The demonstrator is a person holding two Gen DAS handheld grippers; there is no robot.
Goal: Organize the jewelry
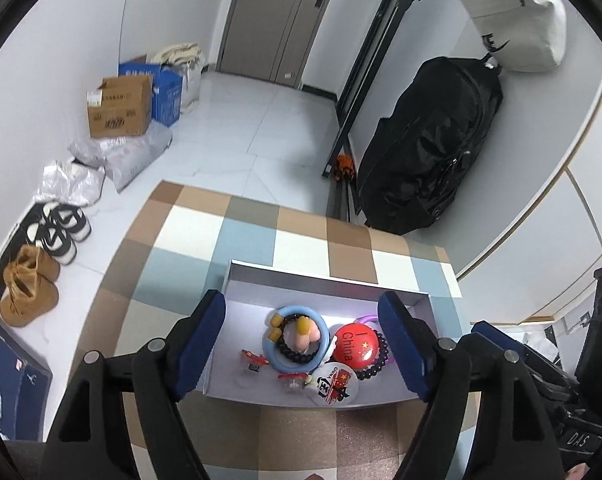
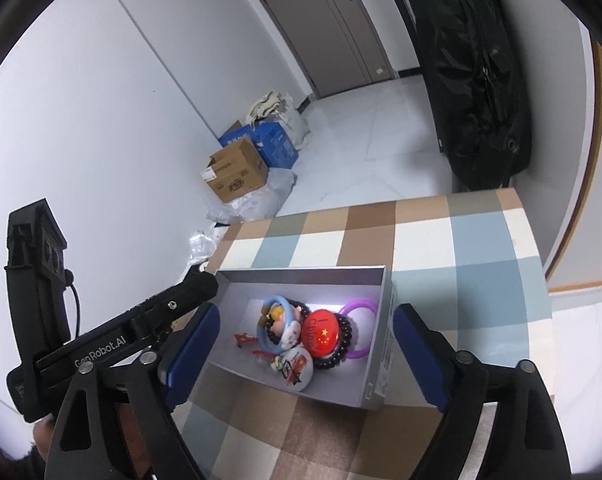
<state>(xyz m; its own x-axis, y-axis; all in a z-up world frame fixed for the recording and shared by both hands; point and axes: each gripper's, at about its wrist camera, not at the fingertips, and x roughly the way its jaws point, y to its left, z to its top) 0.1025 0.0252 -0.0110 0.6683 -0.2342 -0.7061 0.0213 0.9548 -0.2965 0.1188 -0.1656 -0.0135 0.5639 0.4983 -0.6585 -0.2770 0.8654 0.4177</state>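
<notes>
The red round badge [image 1: 356, 345] in the lower middle of the left wrist view reads "I China" beside yellow stars; the white badge [image 1: 335, 385] just below it carries "CHINA" along a red flag strip. In the right wrist view the other gripper's black body at lower left is printed "GenRobot.AI". The brown carton [image 1: 119, 107] at upper left bears printing too small to read.

All the jewelry lies in the shallow white box [image 1: 325, 278] on the checkered tablecloth [image 1: 245, 236]: a blue ring [image 1: 269, 350] around a small figure, a dark bead bracelet [image 1: 377, 368] circling the red badge, a purple ring [image 2: 363, 350] at the box's right side, and small red pieces [image 1: 255, 358] at the left.

The left gripper [image 1: 305, 346] and the right gripper [image 2: 303, 354] both stand with jaws spread wide above the box, holding nothing.
</notes>
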